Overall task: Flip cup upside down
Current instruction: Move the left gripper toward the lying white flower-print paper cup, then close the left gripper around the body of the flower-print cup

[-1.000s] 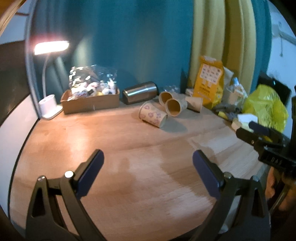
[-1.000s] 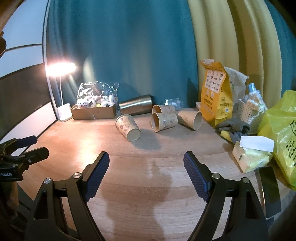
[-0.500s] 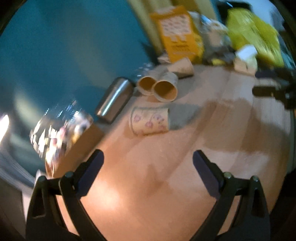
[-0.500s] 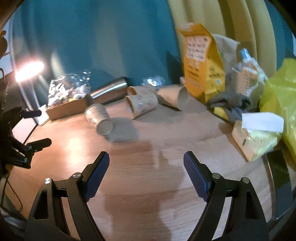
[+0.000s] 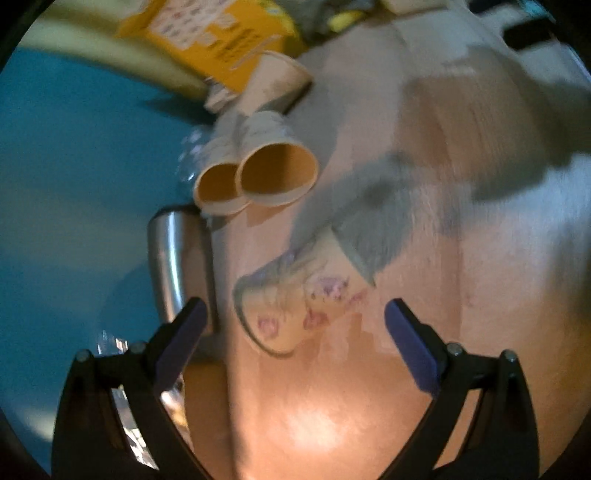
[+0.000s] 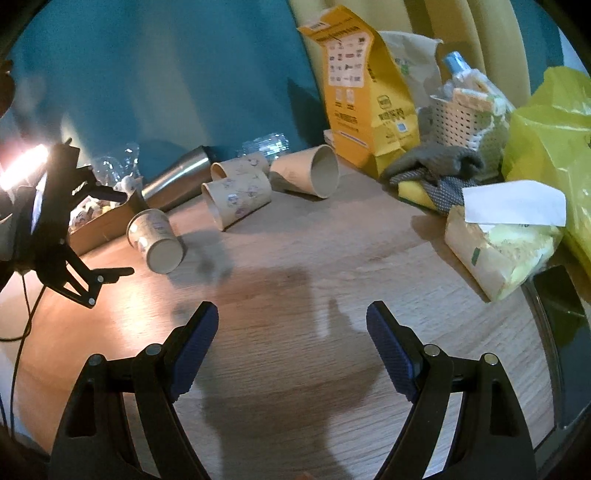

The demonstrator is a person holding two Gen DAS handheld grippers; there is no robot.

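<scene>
A teal curtain (image 6: 177, 74) hangs behind the round wooden table (image 6: 295, 266), with pale yellow drapes (image 6: 461, 33) to its right. At far left a lit desk lamp (image 6: 22, 166) throws a warm glare across the wood grain. Soft grey shadows lie over the tabletop's middle.
</scene>
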